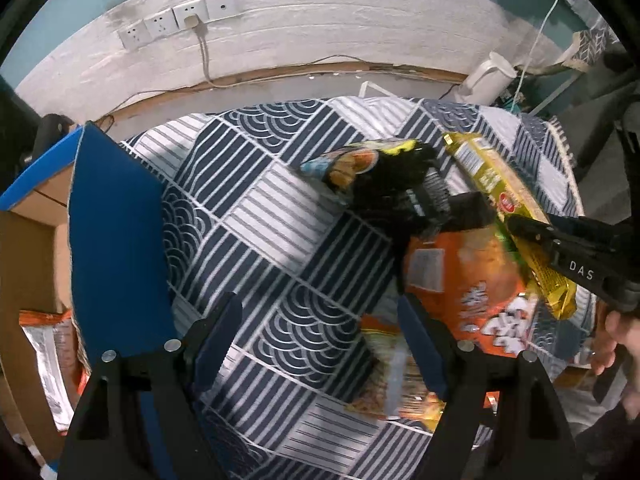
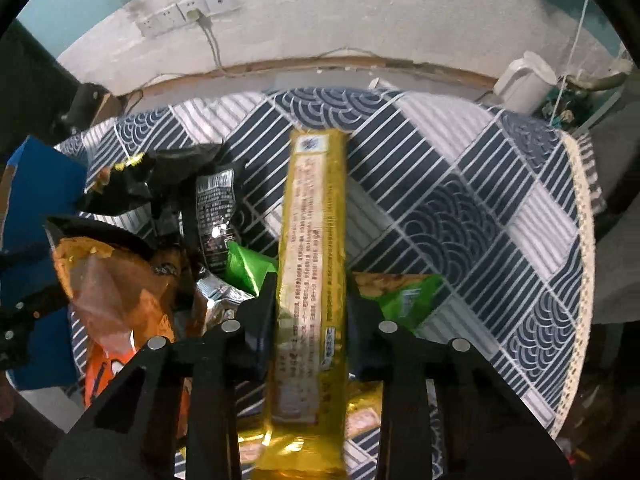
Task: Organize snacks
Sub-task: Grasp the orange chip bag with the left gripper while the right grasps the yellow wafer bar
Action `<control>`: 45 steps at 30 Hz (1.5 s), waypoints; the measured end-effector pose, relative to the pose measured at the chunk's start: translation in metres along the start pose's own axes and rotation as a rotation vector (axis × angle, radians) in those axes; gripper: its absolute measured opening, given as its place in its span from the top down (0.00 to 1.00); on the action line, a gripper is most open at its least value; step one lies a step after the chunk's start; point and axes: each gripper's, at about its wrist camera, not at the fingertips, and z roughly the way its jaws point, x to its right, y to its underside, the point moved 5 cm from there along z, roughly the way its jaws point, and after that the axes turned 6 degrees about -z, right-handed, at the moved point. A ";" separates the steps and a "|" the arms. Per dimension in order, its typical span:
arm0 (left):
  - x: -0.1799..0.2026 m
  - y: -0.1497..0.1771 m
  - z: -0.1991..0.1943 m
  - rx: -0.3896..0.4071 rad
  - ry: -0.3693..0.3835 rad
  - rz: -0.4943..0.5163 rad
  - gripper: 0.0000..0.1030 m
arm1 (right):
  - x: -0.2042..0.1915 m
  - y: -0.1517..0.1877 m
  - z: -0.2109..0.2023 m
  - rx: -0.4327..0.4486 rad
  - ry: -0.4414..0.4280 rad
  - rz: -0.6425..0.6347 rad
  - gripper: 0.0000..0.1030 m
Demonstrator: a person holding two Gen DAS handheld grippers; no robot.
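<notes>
Right hand-held gripper (image 2: 310, 304) clenched on a long yellow snack pack (image 2: 314, 240), pads pressing both long sides. Pack pointing away along the fingers, far end over the patterned blue-and-white cloth (image 2: 460, 208) covering the counter. From the left wrist view, same yellow snack pack (image 1: 486, 184) slanting across the right side, gripped low down by the right hand-held gripper (image 1: 532, 236), a bare hand (image 1: 618, 340) of the person just behind it.

Left hand-held gripper (image 1: 320, 340) released – blue-padded fingers spread wide, nothing between them but cloth (image 1: 248, 208). Right fingertip just beside an orange snack bag (image 1: 472, 280), contact impossible to tell.

Loose pile of snacks at mid-counter: black packet (image 1: 396, 184) with a printed label, a picture-fronted bag (image 1: 344, 168) touching it on the far left, orange snack bag nearer, another orange-and-yellow packet (image 1: 396, 364) partly under the left gripper's right finger. In the right wrist view, black packet (image 2: 214, 216) left of the yellow pack, green packets (image 2: 248, 264) peeking out on either side of the gripped pack, a crumpled orange bag (image 2: 116, 292) further left.

Cardboard box with blue flaps (image 1: 116, 240) standing at the left edge of the counter – an orange packet (image 1: 48, 344) visible inside it. White kettle (image 1: 486, 78) at the far right, wall sockets (image 1: 176, 24) above.
</notes>
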 end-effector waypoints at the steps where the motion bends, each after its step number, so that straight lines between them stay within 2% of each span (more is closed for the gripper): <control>1: 0.003 0.001 -0.002 0.002 0.006 -0.001 0.21 | 0.002 0.002 -0.005 0.011 -0.001 -0.001 0.74; 4: 0.014 0.003 -0.006 0.002 0.015 -0.005 0.20 | 0.006 0.008 -0.016 0.038 0.001 -0.006 0.74; 6: 0.021 0.005 -0.006 -0.004 0.025 -0.014 0.16 | 0.009 0.014 -0.024 0.053 0.003 -0.015 0.74; 11: 0.041 0.010 -0.002 -0.039 0.046 -0.037 0.16 | 0.020 0.029 -0.044 0.094 0.039 -0.038 0.74; 19: 0.077 0.016 -0.002 -0.087 0.109 -0.093 0.15 | 0.041 0.051 -0.063 0.139 0.005 0.005 0.74; 24: 0.082 0.015 0.013 -0.096 0.054 -0.097 0.13 | 0.050 0.061 -0.061 0.143 -0.013 0.021 0.74; 34: 0.086 0.017 0.052 -0.148 0.037 -0.065 0.12 | 0.062 0.066 -0.051 0.125 -0.026 0.034 0.74; 36: 0.086 0.016 0.051 -0.127 0.045 -0.054 0.15 | 0.061 0.065 -0.050 0.124 -0.026 0.031 0.74; 41: 0.085 0.015 0.040 -0.091 0.060 -0.015 0.41 | 0.056 0.064 -0.048 0.120 -0.023 0.018 0.74; 45: 0.083 0.014 0.024 -0.057 0.065 0.027 0.46 | 0.051 0.062 -0.053 0.128 -0.017 0.007 0.74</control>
